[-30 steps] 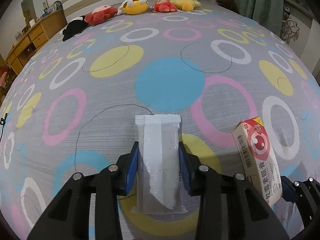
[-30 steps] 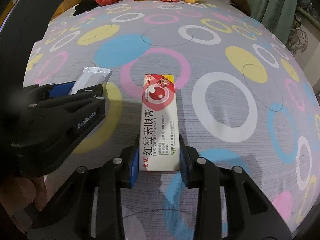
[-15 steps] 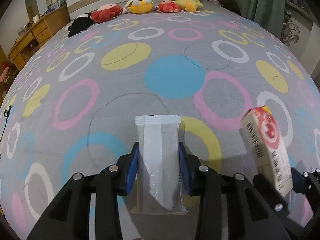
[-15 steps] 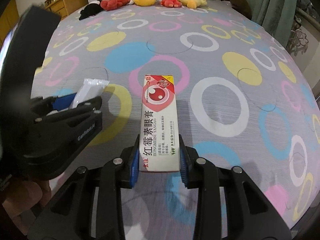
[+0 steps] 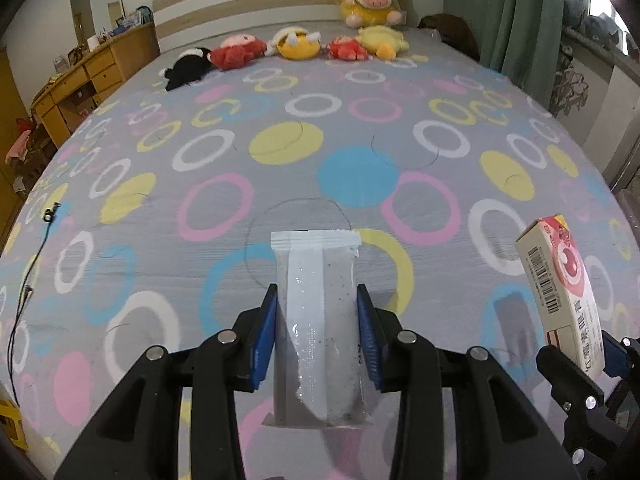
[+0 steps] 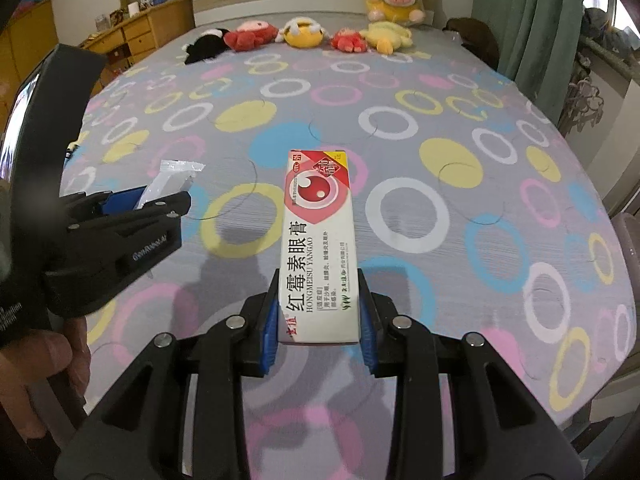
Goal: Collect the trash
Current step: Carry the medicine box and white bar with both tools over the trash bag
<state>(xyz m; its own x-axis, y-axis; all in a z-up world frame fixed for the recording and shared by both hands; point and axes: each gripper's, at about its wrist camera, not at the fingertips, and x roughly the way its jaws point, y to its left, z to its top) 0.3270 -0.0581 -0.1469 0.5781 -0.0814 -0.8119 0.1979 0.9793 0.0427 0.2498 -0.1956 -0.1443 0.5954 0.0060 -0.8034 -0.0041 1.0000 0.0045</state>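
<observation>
Bedroom bed (image 5: pixel 168 184), ringed grey sheet, plush toys (image 5: pixel 296 44) lining headboard | left hand-held gripper (image 5: pixel 317 334) clamping white wrapper (image 5: pixel 318 320) above bed | right hand-held gripper (image 6: pixel 319 316) clamping ointment box (image 6: pixel 319 248) alongside

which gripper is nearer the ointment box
Right. The right gripper is clamped on the ointment box; the left gripper, beside it to the left, holds a white sachet.

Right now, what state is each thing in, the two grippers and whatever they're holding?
Left gripper: shut on the wrapper.
Wrapper: torn open, held above the bed.
Right gripper: shut on the box.
Box: closed, held off the bed.
Bed: covered by a ringed sheet.
</observation>
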